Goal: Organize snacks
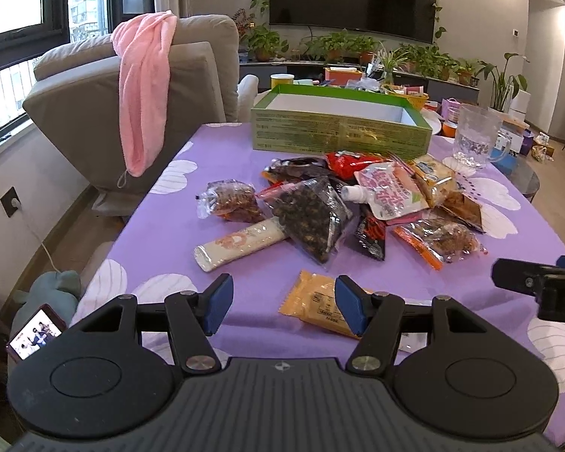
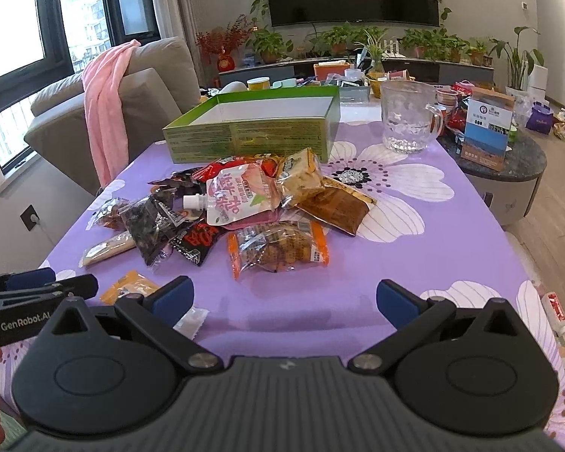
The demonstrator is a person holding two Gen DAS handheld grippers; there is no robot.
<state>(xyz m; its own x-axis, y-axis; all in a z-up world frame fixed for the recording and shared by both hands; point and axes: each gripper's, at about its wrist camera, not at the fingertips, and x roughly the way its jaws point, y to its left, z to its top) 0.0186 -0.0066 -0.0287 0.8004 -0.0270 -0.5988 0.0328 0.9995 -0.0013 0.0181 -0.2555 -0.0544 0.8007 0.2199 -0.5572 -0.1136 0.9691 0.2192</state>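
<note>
Desk (image 1: 162, 222) with purple floral cloth carries a loose snack pile (image 1: 358, 203), just in front of the green open-top box (image 1: 339, 132), which looks empty inside. Landmark is the box. Pile includes a pink spouted pouch (image 1: 388, 192), a clear bag of dark pieces (image 1: 312, 218), a white stick pack (image 1: 237, 245) on its left edge, and an orange-edged clear pack (image 2: 278, 245) on the near right. A yellow-orange packet (image 1: 316, 305) lies apart from the pile, further from the box, close under the left gripper (image 1: 280, 303). Left gripper's jaws stand apart, nothing between the pads, released. Right gripper (image 2: 284, 299) also spread wide over bare cloth, holding nothing. Clear glass pitcher (image 2: 408, 116) stands right of the box. Grey armchair (image 1: 192, 86) with pink towel (image 1: 143, 86) sits left of the box, off the desk.
</note>
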